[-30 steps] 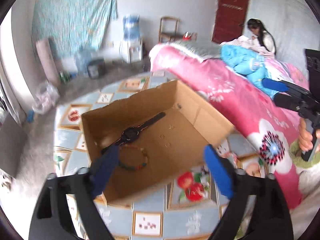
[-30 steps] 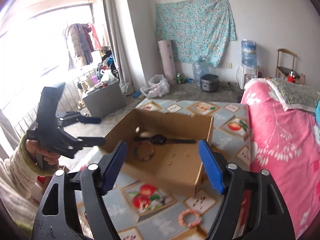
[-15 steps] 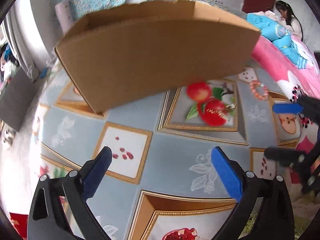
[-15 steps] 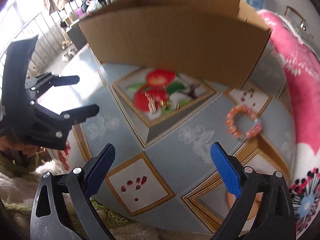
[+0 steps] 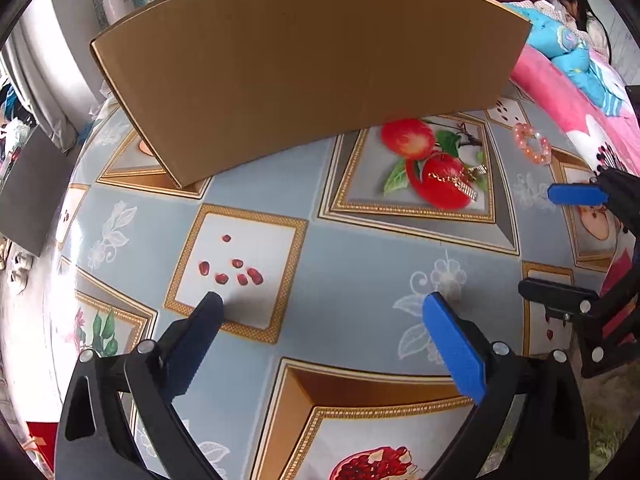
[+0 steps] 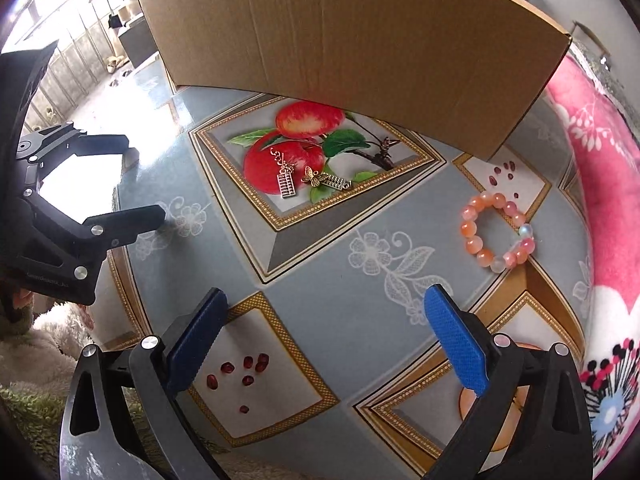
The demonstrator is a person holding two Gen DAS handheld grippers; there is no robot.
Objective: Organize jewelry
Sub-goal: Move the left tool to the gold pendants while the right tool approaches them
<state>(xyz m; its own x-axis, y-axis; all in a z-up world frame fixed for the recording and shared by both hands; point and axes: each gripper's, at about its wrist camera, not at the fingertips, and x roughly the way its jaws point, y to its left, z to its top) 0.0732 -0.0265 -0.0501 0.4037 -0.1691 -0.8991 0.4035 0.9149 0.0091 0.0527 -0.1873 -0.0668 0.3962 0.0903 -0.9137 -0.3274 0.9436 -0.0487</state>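
We count one pink bead bracelet (image 6: 498, 234) on worktop (image 6: 332, 292), right of cardboard box (image 6: 352, 44); two, maybe three, small metal charms (image 6: 310, 179) in cluster on apple print, just before box wall. Box interior hidden. Charm count uncertain, pieces tiny. Left gripper (image 5: 320, 322) wide apart, empty, over worktop. Right gripper (image 6: 324, 322) just been opening, nothing between jaws.

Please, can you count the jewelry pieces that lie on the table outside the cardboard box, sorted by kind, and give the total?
Bead bracelet: 1
Small metal charms: a small cluster, about 3 (two ladder-shaped, one butterfly); they lie close together, so the exact count is uncertain
Total: about 4 pieces on the table in front of the cardboard box
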